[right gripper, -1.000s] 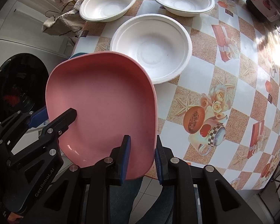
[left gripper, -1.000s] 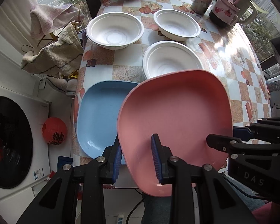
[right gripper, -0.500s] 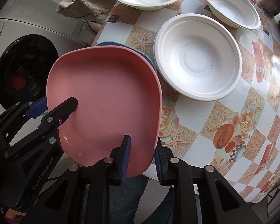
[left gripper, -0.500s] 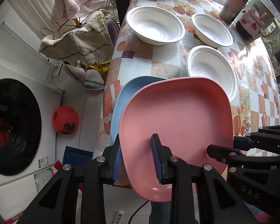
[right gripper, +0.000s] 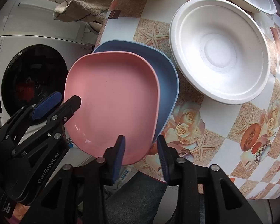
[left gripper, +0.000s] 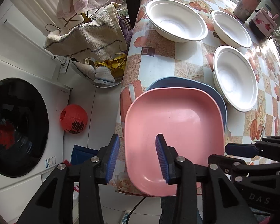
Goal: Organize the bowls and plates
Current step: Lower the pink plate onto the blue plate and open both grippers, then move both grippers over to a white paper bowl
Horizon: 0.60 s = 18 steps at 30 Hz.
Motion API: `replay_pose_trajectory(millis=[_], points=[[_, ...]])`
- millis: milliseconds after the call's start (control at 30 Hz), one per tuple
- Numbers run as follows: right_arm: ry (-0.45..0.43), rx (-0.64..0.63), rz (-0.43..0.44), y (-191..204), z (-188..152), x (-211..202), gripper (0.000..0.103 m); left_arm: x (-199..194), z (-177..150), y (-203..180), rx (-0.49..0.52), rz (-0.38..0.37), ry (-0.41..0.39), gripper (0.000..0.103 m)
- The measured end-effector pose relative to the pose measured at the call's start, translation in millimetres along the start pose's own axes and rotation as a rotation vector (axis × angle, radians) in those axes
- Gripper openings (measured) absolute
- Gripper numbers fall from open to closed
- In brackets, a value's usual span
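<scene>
Left gripper comes first: its jaws are opening astride the left rim of the pink plate, the blue pads no longer pressing on it. Off to its left, beyond the table edge, are a washer, a red lantern on the floor and towels on a rack. Next comes the pink plate itself, now lying on the blue plate at the near corner of the table, set a little toward the edge so the blue rim shows along the far and right sides. Right gripper is opening too, its jaws well apart over the pink plate's near-right corner, gripping nothing. Further right, three white bowls sit apart on the patterned cloth, none nested. So the plates look stacked and just let go, which is about half the job; the bowls are untouched and, I judge, want gathering into one pile next
</scene>
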State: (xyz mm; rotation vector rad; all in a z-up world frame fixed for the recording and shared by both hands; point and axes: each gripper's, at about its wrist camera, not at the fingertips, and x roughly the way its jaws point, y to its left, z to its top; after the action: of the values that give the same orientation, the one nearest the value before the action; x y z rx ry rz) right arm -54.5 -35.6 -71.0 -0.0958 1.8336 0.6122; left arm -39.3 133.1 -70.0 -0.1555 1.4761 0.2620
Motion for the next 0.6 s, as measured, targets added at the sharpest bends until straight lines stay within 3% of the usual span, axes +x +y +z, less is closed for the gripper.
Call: replay_pose_trajectory(millis=[67, 100, 300, 400, 600], points=[[-0.040, 0.028, -0.017, -12, -4, -12, 0.088, -2, -3, 3, -0.016, -0.014, -0.012, 0.055], [-0.057, 0.046, -0.013, -19, -7, -19, 0.088, -3, -4, 4, -0.022, -0.021, -0.017, 0.061], [-0.119, 0.261, -0.014, -83, -26, -46, 0.088, -18, -6, 1, -0.031, -0.081, -0.100, 0.075], [-0.129, 0.381, -0.009, -118, -41, -50, 0.088, -17, 0, -9, 0.004, -0.095, -0.094, 0.075], [-0.148, 0.507, -0.008, -146, -62, -54, 0.088, -22, 8, -31, 0.060, -0.138, -0.105, 0.075]])
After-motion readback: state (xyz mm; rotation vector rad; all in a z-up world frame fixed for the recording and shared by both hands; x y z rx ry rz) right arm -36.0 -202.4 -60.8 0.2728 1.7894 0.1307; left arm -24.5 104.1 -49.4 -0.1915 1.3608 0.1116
